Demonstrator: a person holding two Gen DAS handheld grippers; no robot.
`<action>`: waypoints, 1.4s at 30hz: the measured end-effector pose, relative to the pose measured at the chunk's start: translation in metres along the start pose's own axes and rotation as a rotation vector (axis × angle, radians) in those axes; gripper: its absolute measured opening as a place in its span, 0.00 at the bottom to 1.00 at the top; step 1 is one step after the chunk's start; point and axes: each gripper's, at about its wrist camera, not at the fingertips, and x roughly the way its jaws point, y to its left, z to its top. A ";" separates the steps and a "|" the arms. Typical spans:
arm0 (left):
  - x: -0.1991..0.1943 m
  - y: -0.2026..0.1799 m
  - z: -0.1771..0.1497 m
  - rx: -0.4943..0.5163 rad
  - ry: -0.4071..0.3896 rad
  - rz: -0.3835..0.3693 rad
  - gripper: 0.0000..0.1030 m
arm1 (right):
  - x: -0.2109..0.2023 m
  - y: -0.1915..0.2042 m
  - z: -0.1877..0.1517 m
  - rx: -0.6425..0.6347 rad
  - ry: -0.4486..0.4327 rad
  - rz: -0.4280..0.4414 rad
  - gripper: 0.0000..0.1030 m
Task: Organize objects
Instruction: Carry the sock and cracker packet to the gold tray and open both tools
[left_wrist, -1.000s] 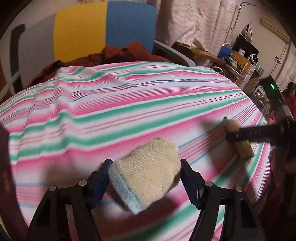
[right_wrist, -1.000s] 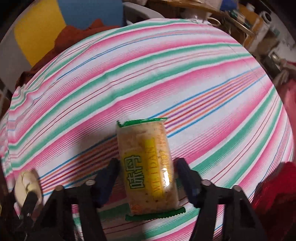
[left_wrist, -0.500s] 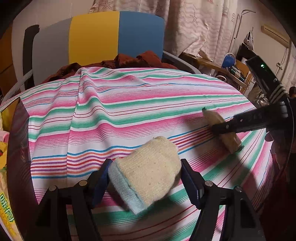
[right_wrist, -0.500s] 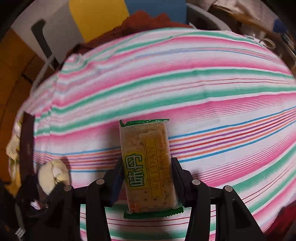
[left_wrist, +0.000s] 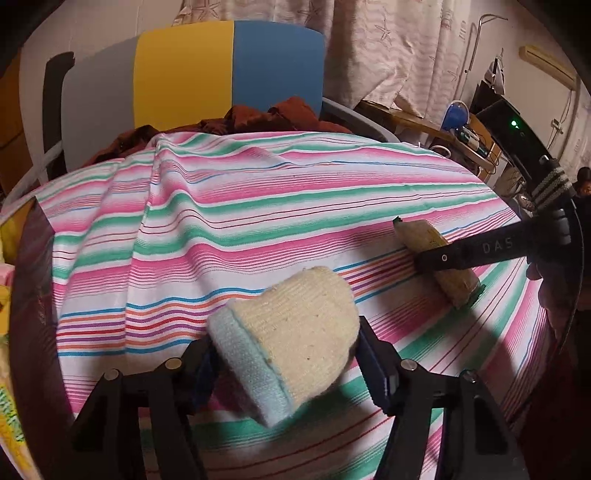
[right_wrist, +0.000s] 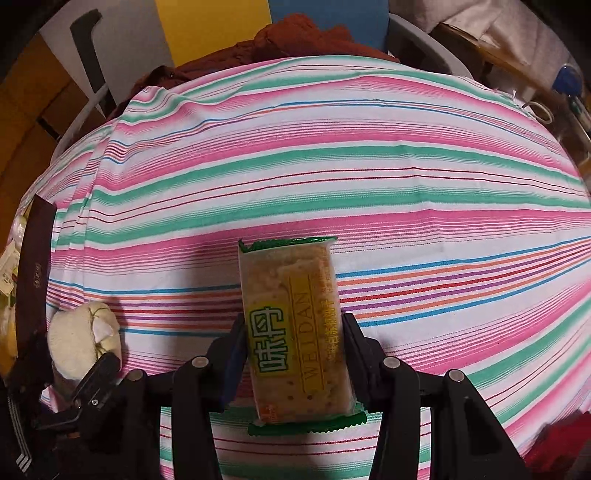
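Cracker packet (right_wrist: 295, 328) with green crimped ends and the word WEIDAN on its yellow label is sitting lengthwise between the two fingers of the right gripper (right_wrist: 293, 356), which are pressing against its long sides, closed to the width of the wrapper. It is being held above the striped tablecloth (right_wrist: 332, 177), casting a shadow on the pink and green bands below it. From the left wrist camera the same packet (left_wrist: 436, 254) is showing at the right, pinched by a dark finger (the letters DAS are printed on the arm).

In that view, a rolled cream sock with a pale blue cuff (left_wrist: 295, 339) is being gripped by the left gripper (left_wrist: 284, 363), whose blue-padded fingers are closing in on its two sides and lifting it clear of the cloth. The right wrist camera is catching the rounded end of this sock (right_wrist: 83, 338) low at the left, just beside the packet's gripper.

Behind the table, reddish-brown cloth (left_wrist: 266, 116) is lying on a chair with a grey, yellow and blue backrest (left_wrist: 229, 70).
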 end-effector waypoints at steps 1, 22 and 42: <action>-0.003 0.002 0.000 -0.009 0.000 0.000 0.65 | -0.001 -0.001 -0.001 0.001 -0.001 0.002 0.48; -0.113 0.045 -0.005 -0.016 -0.165 0.080 0.65 | 0.016 0.026 0.006 -0.068 0.004 -0.105 0.48; -0.163 0.104 -0.032 -0.129 -0.206 0.096 0.65 | -0.017 0.143 -0.023 -0.230 -0.038 0.053 0.47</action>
